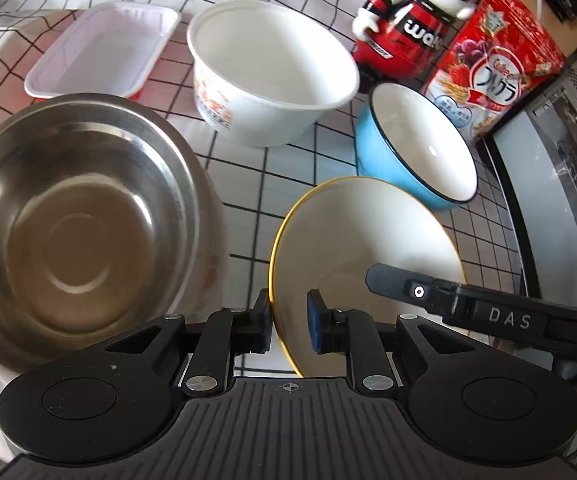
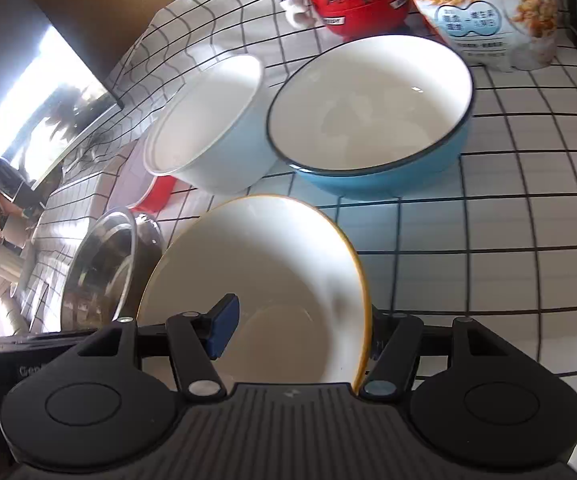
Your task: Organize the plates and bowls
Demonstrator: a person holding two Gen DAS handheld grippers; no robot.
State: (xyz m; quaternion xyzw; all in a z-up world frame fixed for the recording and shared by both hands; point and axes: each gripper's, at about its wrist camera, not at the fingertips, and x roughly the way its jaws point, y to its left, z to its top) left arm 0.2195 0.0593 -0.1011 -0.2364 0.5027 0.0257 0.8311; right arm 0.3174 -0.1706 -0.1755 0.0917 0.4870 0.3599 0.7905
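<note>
A white bowl with a yellow rim (image 1: 368, 232) hangs tilted between both grippers. My left gripper (image 1: 288, 316) is shut on its near left rim, one blue pad outside the wall and one inside. A finger of the right gripper (image 1: 392, 284) reaches into the bowl from the right. In the right wrist view my right gripper (image 2: 300, 336) is shut on the same bowl (image 2: 268, 280), with the left pad (image 2: 224, 328) inside and the right finger hidden behind the rim. A steel bowl (image 1: 76, 216), a tall white bowl (image 1: 268, 68) and a blue bowl (image 1: 412, 148) stand on the checked cloth.
A white tray with red sides (image 1: 100, 52) lies at the back left. A red and white figure (image 1: 408, 32) and a red cereal bag (image 1: 496, 68) stand behind the blue bowl (image 2: 368, 120). The table's grey edge (image 1: 548, 184) runs along the right.
</note>
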